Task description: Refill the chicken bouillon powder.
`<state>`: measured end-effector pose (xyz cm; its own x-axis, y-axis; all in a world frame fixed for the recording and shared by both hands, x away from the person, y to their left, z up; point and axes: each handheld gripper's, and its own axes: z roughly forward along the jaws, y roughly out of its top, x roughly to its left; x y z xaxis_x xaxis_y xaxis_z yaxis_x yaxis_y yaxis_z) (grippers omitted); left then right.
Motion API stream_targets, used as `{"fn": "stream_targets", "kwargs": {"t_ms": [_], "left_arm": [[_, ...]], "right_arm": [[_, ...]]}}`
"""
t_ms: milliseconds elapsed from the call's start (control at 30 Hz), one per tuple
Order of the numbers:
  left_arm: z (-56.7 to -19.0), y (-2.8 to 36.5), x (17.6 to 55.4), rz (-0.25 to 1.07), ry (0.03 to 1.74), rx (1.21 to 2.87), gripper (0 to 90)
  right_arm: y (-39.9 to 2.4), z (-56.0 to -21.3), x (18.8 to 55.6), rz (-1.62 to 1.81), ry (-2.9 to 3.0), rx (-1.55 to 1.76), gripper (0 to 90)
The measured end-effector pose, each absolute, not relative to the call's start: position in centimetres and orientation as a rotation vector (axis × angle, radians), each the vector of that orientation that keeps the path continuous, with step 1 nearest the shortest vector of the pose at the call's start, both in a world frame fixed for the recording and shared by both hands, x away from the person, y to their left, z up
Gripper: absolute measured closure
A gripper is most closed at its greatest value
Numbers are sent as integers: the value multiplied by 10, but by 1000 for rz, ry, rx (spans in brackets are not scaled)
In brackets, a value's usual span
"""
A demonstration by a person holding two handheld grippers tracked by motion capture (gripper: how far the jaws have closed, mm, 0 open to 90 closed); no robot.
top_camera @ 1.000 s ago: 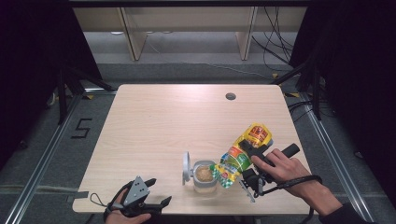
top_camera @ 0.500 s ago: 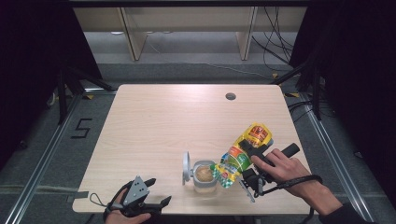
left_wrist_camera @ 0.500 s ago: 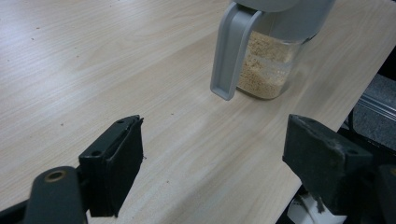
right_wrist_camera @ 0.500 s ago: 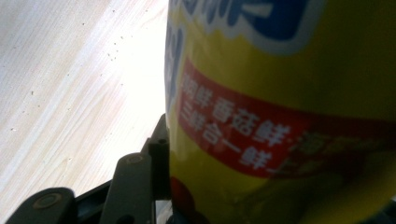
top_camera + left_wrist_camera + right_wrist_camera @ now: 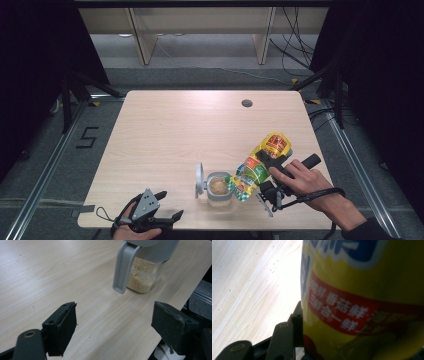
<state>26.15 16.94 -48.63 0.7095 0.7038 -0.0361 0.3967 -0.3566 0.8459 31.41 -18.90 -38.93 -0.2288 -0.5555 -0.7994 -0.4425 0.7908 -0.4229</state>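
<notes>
Pouring from a soft pouch into the clear jar at the table's near edge.

My right gripper (image 5: 266,176) clamps the yellow pouch (image 5: 260,165), tilted with its mouth at the jar (image 5: 219,188), which holds tan granules, its grey lid (image 5: 200,179) flipped up on the left. The pouch looks light, crinkly and slippery, so I judge a grip across its middle safest (squeeze harder and it may buckle). My left gripper (image 5: 162,219) rests spread wide and empty near the table (image 5: 165,130) edge, well apart from the jar.

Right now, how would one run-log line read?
right tool: shut on pouch, tipped over jar | left tool: open, idle | jar: lid open, granules inside
</notes>
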Motion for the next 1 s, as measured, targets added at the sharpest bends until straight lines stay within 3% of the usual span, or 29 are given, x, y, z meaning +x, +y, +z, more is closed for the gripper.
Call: {"fn": "stream_targets", "kwargs": {"t_ms": [1000], "left_arm": [[-486,169,261,414,846,1982,194]], "right_arm": [[-205,-406,309,110,1965,-519,553]]}}
